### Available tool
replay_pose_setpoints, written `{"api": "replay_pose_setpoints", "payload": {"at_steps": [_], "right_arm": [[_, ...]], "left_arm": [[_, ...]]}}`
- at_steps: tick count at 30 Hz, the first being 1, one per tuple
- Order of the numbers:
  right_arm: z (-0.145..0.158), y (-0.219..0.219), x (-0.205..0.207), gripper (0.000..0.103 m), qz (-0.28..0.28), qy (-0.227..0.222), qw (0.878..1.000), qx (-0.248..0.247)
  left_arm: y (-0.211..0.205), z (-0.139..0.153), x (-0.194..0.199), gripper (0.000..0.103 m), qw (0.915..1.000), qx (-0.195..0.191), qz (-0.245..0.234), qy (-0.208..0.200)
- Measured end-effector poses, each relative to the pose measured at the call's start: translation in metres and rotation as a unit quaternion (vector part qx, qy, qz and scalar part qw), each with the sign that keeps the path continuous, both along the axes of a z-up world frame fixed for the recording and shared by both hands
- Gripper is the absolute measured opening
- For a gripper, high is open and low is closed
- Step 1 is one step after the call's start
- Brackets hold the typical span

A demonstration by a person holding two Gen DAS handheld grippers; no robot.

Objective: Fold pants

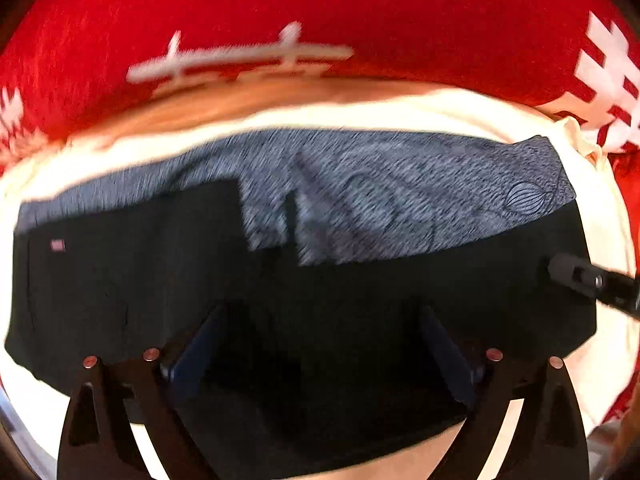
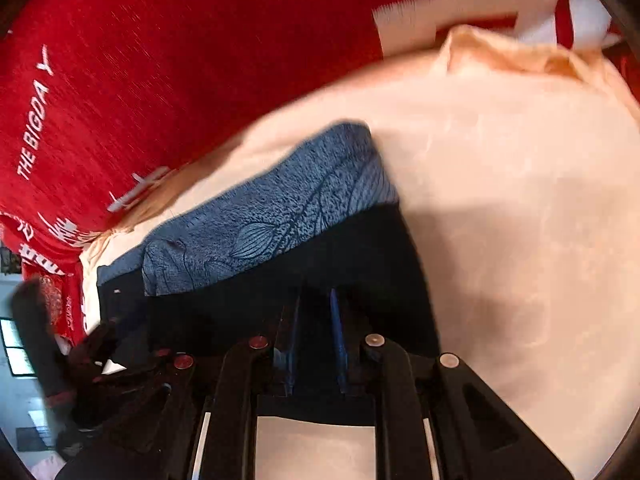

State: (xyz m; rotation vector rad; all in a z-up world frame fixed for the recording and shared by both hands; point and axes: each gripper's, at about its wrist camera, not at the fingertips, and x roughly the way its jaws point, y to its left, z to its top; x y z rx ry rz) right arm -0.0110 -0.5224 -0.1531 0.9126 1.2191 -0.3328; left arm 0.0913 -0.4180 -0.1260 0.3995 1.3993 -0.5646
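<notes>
The black pants (image 1: pixel 360 300) lie folded flat on a cream sheet (image 1: pixel 400 120), with a blue-grey leaf-patterned layer (image 1: pixel 400 200) showing along their far side. My left gripper (image 1: pixel 320 344) hangs straight above the black cloth, jaws wide open, nothing between its fingers. The right gripper (image 1: pixel 576 276) reaches in over the pants' right end. In the right wrist view that gripper (image 2: pixel 315 320) points at the black edge of the pants (image 2: pixel 360 248) below the patterned layer (image 2: pixel 280 208). Its blue pads (image 2: pixel 338 340) stand a narrow gap apart, and I see no cloth pinched.
A red blanket (image 1: pixel 320 8) with white characters and lettering (image 2: pixel 36 136) lies beyond the cream sheet (image 2: pixel 520 200). The sheet's corner (image 2: pixel 520 56) is rumpled at the far right. A bright patch of room (image 2: pixel 16 352) shows at the lower left edge.
</notes>
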Motion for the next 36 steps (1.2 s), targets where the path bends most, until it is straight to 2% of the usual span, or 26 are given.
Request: {"api": "replay_pose_setpoints", "payload": {"at_steps": [5, 8, 13, 23, 28, 36], "right_arm": [[0.009, 0.012, -0.009, 0.017, 0.027, -0.008, 0.999, 0.026], [0.019, 0.018, -0.016, 0.017, 0.035, -0.008, 0.999, 0.029], [0.03, 0.025, -0.034, 0.041, 0.039, -0.007, 0.998, 0.048], [0.029, 0.056, -0.044, 0.044, 0.111, 0.023, 0.993, 0.045], [0.031, 0.062, -0.048, 0.048, 0.128, 0.026, 0.991, 0.034], [0.034, 0.083, -0.043, 0.049, 0.143, 0.044, 0.989, 0.003]], "left_arm": [[0.011, 0.015, -0.006, 0.097, 0.9989, 0.036, -0.005, -0.03], [0.014, 0.024, -0.009, 0.097, 0.9982, 0.051, 0.0, -0.031], [0.027, 0.035, -0.02, 0.097, 0.9969, 0.068, 0.024, -0.031], [0.033, 0.041, -0.034, 0.097, 0.9933, 0.08, 0.078, -0.028], [0.043, 0.049, -0.049, 0.097, 0.9926, 0.08, 0.088, -0.022], [0.084, 0.035, -0.041, 0.097, 0.9934, 0.072, 0.089, 0.002]]}}
